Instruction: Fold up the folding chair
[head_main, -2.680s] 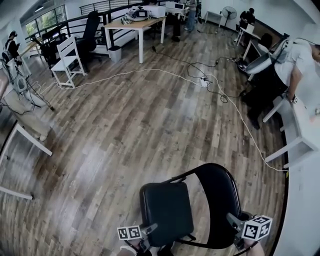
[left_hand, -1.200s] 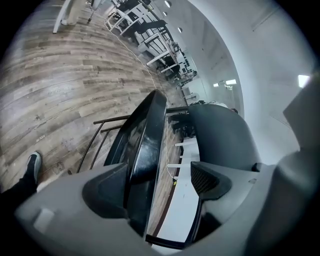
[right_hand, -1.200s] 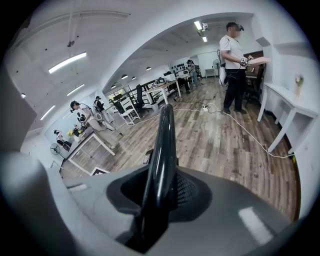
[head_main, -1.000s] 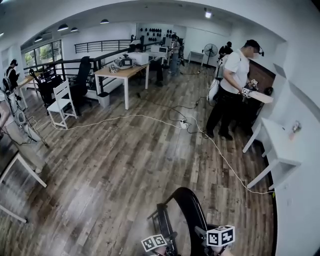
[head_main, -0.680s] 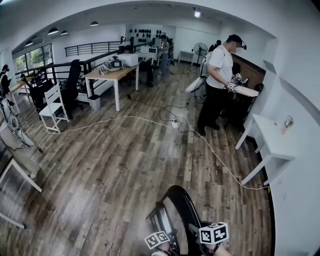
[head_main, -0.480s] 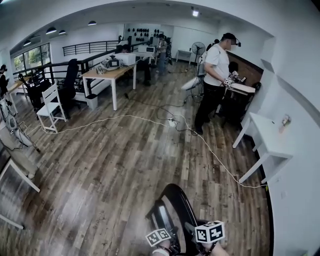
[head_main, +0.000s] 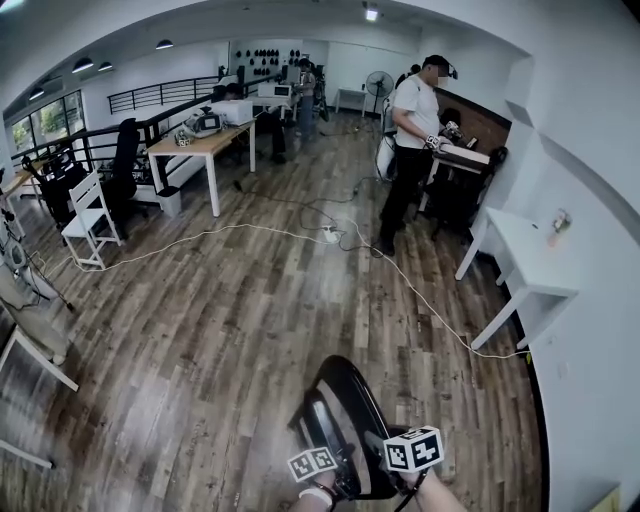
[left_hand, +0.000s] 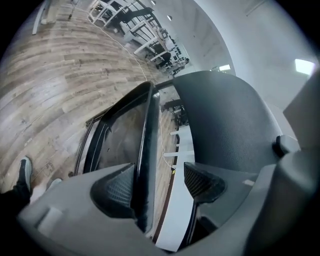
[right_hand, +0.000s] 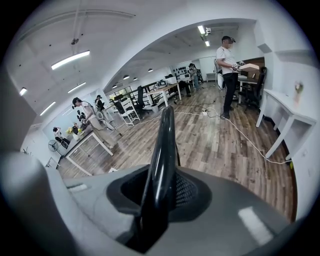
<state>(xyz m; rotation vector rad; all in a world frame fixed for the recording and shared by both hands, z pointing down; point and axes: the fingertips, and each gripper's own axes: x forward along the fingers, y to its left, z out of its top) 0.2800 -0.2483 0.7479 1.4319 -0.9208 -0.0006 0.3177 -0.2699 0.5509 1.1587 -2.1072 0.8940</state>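
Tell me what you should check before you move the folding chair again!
1. Right gripper clamped on the folding chair's frame tube: ok.
2. Left gripper gripping the seat edge: not ok; its jaws have just been closing with the edge between them, but one pad stands clear.
3. Seat flat against the backrest: not ok, a gap shows.
4. White cable away from the chair: ok.
5. Person far off: ok.
6. Chair feet steady: cannot tell, hidden.
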